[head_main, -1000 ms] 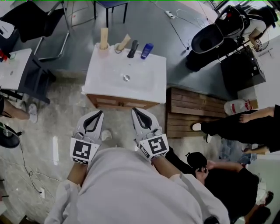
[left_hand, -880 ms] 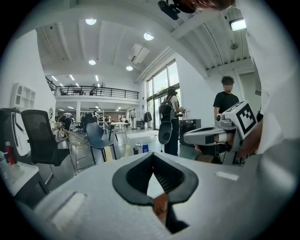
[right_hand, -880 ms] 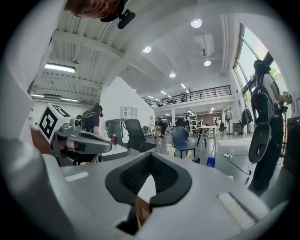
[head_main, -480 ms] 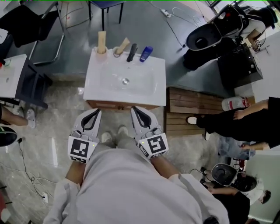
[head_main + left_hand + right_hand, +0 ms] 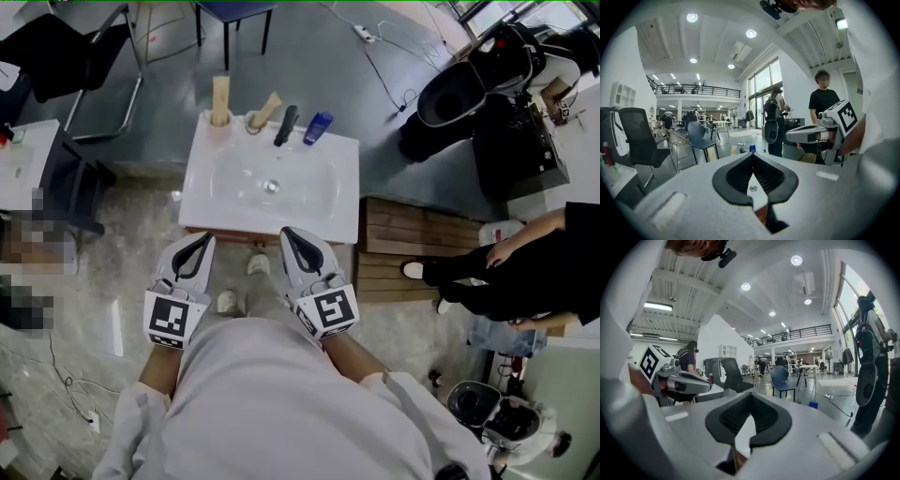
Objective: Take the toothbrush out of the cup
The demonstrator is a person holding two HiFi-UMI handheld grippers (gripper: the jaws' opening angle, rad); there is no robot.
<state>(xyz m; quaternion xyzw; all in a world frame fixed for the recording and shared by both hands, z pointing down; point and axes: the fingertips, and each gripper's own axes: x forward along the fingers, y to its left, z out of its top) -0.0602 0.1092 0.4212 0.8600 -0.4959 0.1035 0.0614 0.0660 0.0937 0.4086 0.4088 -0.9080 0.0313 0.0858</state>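
Sink (image 5: 208,208) just ahead | L gripper (image 5: 210,240) clenched, empty | R gripper (image 5: 286,232) clenched, empty

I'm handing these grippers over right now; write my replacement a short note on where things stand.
Left gripper: shut, empty. Right gripper: shut, empty. Both are held near the washbasin's front edge.
Things: at the back edge, a pink cup holds an upright tan stick; a second cup beside it holds a leaning tan stick. Which is the toothbrush is too small to tell.
Done: nothing; both sticks sit in their cups.
Left: reach over, grip the toothbrush, lift it out.
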